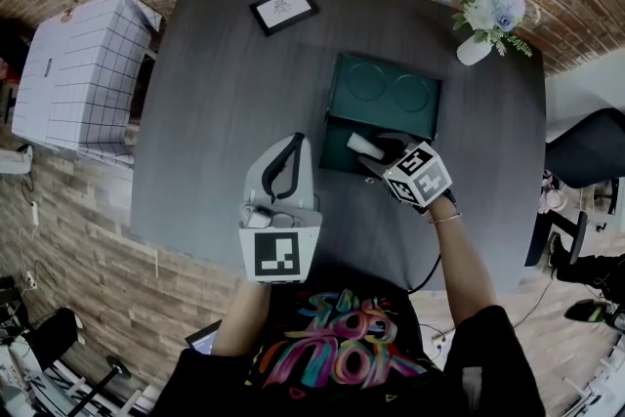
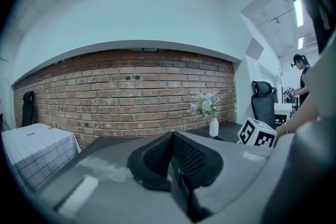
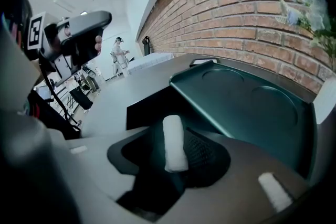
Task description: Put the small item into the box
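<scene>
Table (image 1: 215, 112): dark grey, with a brick wall (image 2: 131, 92) behind it.

Box (image 1: 335, 149): green, mid-table, open. Lid (image 1: 386, 93) is swung back on the far side, inner face up, w/ two round recesses pressed into it. The box interior shows only as dark shadow in the head view and the R gripper view, so its contents can't be made out.

Roll (image 3: 174, 149): small white cylinder (the task item). It sits between the jaws of the R gripper (image 1: 376, 154), above the box body and just in front of the lid; it has not dropped in. In the R gripper view the roll leans on the ribbed pad at one side, w/ a dark gap at the other. The jaws are spread wide and released, not squeezing it. The gripper tilts down toward the box, w/ its marker cube (image 1: 418, 173) on the near side.

L gripper (image 1: 295, 144): jaws clenched together, pads meeting along one line, nothing between them. It is held over the near part of the table, left of the box and apart from it.

Other containers: a white vase (image 1: 474, 49) at the far-right corner holds a bunch of pale flowers (image 1: 488, 0).

Misc: a black frame (image 1: 283, 9) lies flat near the far edge. A block under a white grid-pattern cloth (image 1: 78, 63) stands off the table's left side. A black chair (image 1: 586, 146) is off to the right.
</scene>
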`<act>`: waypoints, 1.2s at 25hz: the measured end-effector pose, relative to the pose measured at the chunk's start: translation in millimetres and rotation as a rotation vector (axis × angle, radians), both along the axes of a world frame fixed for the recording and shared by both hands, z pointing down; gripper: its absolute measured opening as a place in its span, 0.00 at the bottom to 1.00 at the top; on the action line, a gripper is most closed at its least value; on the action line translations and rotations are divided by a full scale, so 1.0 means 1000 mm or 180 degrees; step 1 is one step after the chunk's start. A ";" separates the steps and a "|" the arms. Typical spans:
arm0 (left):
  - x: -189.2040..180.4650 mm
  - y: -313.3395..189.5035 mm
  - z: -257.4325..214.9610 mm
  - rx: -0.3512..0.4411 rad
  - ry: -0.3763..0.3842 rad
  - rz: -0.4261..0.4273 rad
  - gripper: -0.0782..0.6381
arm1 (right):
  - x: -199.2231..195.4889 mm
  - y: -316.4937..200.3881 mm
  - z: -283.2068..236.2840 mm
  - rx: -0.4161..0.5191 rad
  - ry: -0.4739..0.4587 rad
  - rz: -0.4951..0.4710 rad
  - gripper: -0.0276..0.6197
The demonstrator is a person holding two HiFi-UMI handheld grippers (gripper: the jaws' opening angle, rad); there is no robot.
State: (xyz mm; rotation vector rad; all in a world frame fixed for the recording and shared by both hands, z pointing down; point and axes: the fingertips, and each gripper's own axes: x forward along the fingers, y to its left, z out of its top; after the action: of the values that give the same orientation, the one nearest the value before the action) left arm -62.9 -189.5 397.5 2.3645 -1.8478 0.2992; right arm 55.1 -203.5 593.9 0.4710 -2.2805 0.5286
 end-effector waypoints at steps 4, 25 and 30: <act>0.001 0.003 -0.005 0.0029 0.0014 0.0002 0.11 | -0.001 0.002 -0.014 0.0095 -0.0139 0.0127 0.32; 0.017 0.026 -0.038 0.0223 0.0053 0.0148 0.11 | 0.005 0.030 -0.158 0.1016 -0.0975 0.0513 0.32; 0.021 0.029 -0.048 0.0268 0.0091 0.0213 0.11 | 0.018 0.037 -0.210 0.1349 -0.1226 0.0651 0.29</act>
State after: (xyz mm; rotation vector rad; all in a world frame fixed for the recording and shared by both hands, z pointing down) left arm -41.5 -160.6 349.3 2.4761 -1.8058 0.1968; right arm 72.9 -166.3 383.5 0.8810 -2.7454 0.2417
